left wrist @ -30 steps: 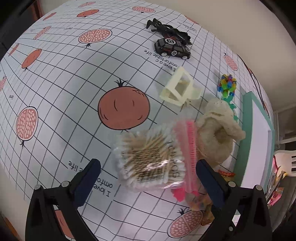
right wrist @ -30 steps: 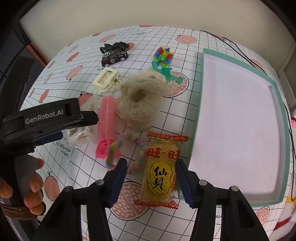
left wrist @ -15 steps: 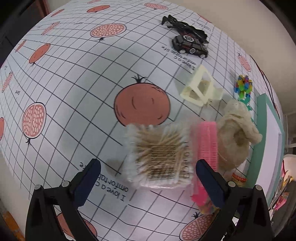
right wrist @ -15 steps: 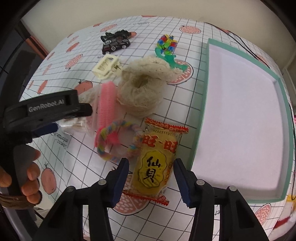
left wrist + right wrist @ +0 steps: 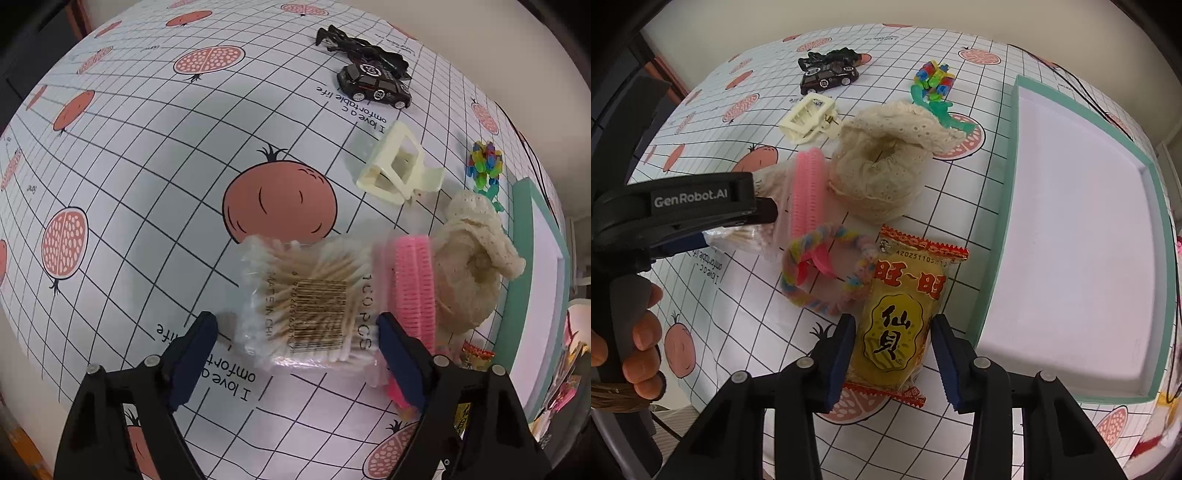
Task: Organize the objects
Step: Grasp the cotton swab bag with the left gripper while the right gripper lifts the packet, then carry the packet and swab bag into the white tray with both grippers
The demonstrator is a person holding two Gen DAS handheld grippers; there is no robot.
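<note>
We find the left gripper (image 5: 297, 349) open around a clear crinkled packet of wooden cotton swabs (image 5: 310, 306). The right gripper (image 5: 894, 356) stands open astride a yellow, red-edged snack packet (image 5: 903, 319).

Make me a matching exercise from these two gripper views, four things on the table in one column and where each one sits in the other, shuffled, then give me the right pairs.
Things
1. snack packet
2. cotton swab pack
3. toy car
4. teal tray

Places
A. between the left gripper's open fingers
B. at the far side of the table, beyond the cream hair clip
C. along the table's right side, nothing in it
D. between the right gripper's open fingers

Pairs: 1-D, 2-A, 3-B, 4-C
</note>
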